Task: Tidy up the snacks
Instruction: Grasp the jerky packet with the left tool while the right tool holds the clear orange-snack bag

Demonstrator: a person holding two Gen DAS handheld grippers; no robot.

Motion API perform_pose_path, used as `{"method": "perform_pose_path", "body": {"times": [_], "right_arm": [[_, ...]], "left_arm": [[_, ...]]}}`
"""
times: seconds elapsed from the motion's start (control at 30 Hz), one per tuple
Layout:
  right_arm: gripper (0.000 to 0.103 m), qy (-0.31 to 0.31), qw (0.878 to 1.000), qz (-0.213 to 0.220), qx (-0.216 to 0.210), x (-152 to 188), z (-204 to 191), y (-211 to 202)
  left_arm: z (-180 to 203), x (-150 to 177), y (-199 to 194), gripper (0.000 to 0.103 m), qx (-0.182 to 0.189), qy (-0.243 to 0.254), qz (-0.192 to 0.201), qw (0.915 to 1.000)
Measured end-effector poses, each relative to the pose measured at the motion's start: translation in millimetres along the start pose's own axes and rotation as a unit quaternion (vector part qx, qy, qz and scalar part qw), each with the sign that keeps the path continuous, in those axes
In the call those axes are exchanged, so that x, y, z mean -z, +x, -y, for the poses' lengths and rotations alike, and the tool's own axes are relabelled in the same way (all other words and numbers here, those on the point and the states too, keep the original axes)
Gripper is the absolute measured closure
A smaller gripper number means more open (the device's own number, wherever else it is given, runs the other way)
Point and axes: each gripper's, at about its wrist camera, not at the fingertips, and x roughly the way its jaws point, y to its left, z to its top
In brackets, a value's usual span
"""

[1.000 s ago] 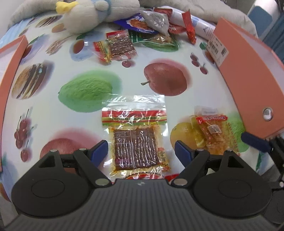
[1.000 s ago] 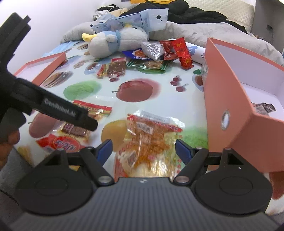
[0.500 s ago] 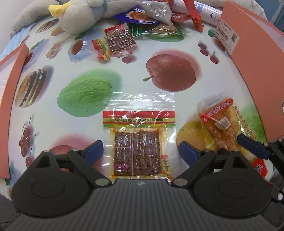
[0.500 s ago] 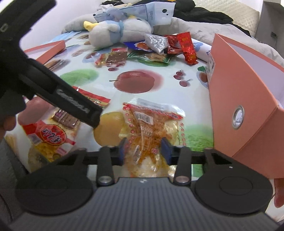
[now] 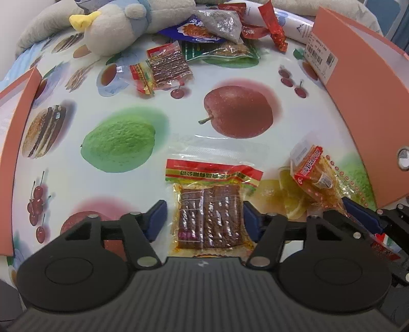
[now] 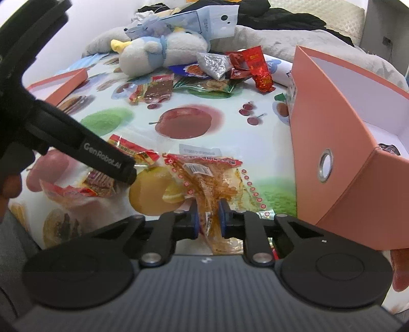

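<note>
Snacks are lying scattered across a fruit-printed tablecloth (image 5: 107, 178), and the sorting looks to be at an early stage: the orange box (image 6: 340, 163) to the right of both claws is showing only one dark wrapper in its near corner, as far as its open top allows a view, while most packets are waiting outside it. Far ahead of the left gripper (image 5: 204, 222), a brown jerky packet (image 5: 163, 67) is lying just in front of a plush duck (image 5: 122, 23), and beyond it a heap of green, silver and red wrappers (image 5: 225, 33) is sitting untouched. The left gripper is hovering low with its blue fingers (image 5: 157, 221) spread wide, and a flat dried-meat packet (image 5: 209, 212) is lying on the cloth between them; whether the pads are touching its edges cannot be told. Further right, the right gripper (image 6: 208, 221) is pinching the near end of an orange snack packet (image 6: 204, 178), its jaws pressed close with the plastic bunching between them, while the rest of the packet is stretching forward over a printed lemon. The box wall is standing just to the right of this claw, so a short lift and swing over that wall is probably all the packet needs.
</note>
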Motion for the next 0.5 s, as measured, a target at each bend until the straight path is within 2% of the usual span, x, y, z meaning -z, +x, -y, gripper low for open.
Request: {"method": "perform_pose_path", "body": {"times": [0.07,0.33,0.37,0.43,0.47,0.5], "right_arm": [[0.086,0.007,1.000,0.000,-0.001,-1.0,2.4,-1.2],[0.088,0.020,1.000,0.005,-0.005,-4.3,4.5,-8.7],[0.088,0.021,1.000,0.005,-0.005,-4.6,4.8,-9.6],[0.088,0.023,1.000,0.006,-0.007,-6.3,5.5,-12.0],[0.088,0.022,1.000,0.007,-0.007,-7.6,5.6,-13.3],[0.088,0.022,1.000,0.009,-0.008,-8.8,5.5,-14.3]], "left_arm": [[0.2,-1.1,-5.5,0.051,0.001,0.001,0.008,1.0000],[-6.5,-2.0,-13.0,0.056,0.016,-0.013,0.015,0.9997],[-7.8,-2.2,-14.6,0.066,0.018,-0.016,0.016,0.9996],[-10.0,-2.8,-18.9,0.067,0.020,-0.021,0.020,0.9994],[-11.8,-3.5,-21.3,0.072,0.024,-0.025,0.022,0.9992],[-13.7,-4.1,-22.7,0.072,0.025,-0.027,0.022,0.9991]]}}
